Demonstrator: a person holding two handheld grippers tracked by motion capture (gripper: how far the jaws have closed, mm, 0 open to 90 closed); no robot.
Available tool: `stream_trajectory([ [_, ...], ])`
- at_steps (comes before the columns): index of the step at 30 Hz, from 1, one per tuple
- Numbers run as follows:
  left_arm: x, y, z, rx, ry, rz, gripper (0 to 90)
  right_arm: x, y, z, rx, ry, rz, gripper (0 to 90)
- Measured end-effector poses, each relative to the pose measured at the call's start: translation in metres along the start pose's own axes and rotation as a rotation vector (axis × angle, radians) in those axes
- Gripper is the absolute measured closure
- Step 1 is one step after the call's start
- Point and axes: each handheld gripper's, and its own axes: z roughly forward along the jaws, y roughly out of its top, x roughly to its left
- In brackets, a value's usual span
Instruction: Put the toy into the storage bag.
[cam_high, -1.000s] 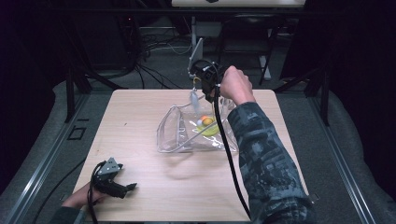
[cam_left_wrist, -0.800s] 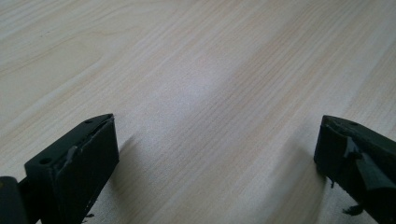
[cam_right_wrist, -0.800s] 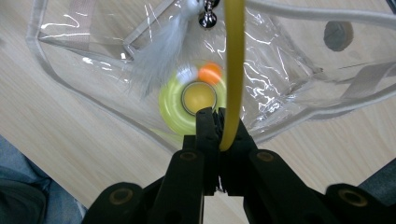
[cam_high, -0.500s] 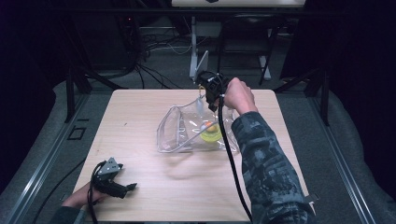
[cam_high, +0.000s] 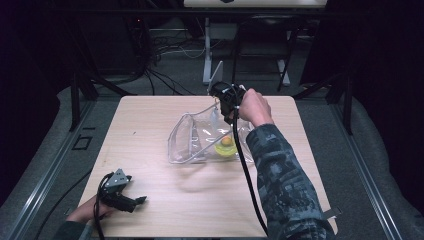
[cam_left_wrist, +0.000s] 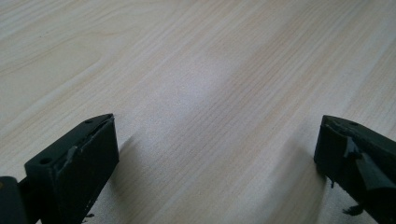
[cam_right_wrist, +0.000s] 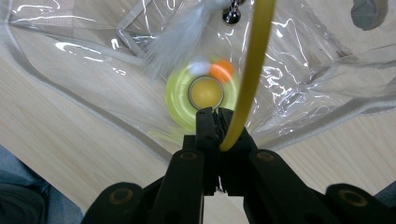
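A clear plastic pouch (cam_high: 192, 137) lies open in the middle of the wooden table (cam_high: 145, 125). Inside it rests a round yellow-green toy (cam_high: 225, 146) with an orange ball. My right gripper (cam_high: 223, 104) points down over the pouch's far rim. In the right gripper view the right gripper (cam_right_wrist: 215, 116) is shut on a thin yellow rod (cam_right_wrist: 250, 79); a pale feather (cam_right_wrist: 180, 39) and a small bell (cam_right_wrist: 231, 16) dangle over the toy (cam_right_wrist: 205, 93). My left gripper (cam_high: 136, 201) rests on the table's near left corner. Its jaws (cam_left_wrist: 215, 158) stand wide open over bare wood.
A metal stand (cam_high: 206, 55) and cables sit on the floor behind the table. The person's sleeve (cam_high: 280, 185) crosses the table's right half. A black cable (cam_high: 245, 170) runs from the right gripper along the sleeve.
My right gripper has come down toward the pouch, bringing the dangling feather lower over the toy. The left gripper has stayed put.
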Motion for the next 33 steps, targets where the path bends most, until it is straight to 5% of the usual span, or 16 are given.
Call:
stream_trajectory([
  [23,0.000,0.000,0.000,0.000,0.001,0.000,0.1,0.001,-0.001,0.017,0.055,-0.004,0.003,84.8],
  [27,0.000,0.000,0.000,-0.001,0.001,-0.001,0.1,0.002,-0.002,0.011,0.039,-0.001,-0.001,76.2],
  [33,0.000,0.000,0.000,0.000,0.001,0.001,0.1,0.005,-0.005,-0.005,-0.028,0.007,0.005,50.2],
])
